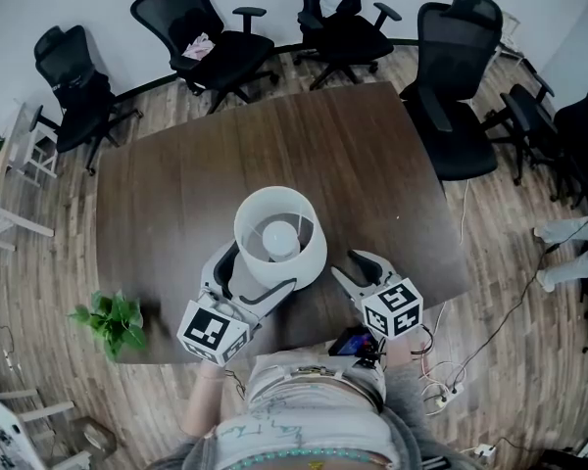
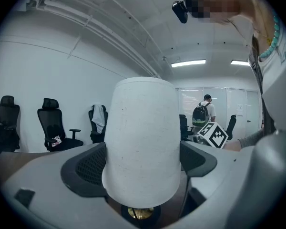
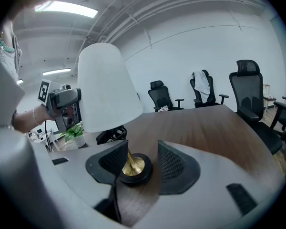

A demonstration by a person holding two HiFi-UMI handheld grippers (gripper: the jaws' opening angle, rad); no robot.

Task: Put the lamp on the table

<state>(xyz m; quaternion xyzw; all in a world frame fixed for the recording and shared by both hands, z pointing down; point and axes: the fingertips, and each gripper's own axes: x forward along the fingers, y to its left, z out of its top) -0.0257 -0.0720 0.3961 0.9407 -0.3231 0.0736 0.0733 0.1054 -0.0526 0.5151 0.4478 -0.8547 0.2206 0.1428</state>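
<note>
The lamp [image 1: 279,231] has a white shade, a brass stem and a round black base [image 3: 133,169]. It stands upright on the dark wooden table [image 1: 274,135] near the front edge. My left gripper [image 1: 260,267] is shut on the lamp, one pad on each side of the shade [image 2: 142,142]. My right gripper [image 1: 356,265] is open just right of the lamp. In the right gripper view the base sits low between the right gripper's [image 3: 143,163] jaws, closer to the left pad [image 3: 112,161]. The left gripper [image 3: 62,106] shows behind the shade there.
A small potted plant [image 1: 113,321] stands at the table's front left corner. Black office chairs [image 1: 216,37] ring the far side and right. Cables and a power strip [image 1: 446,390] lie on the floor at right, near someone's feet [image 1: 559,253].
</note>
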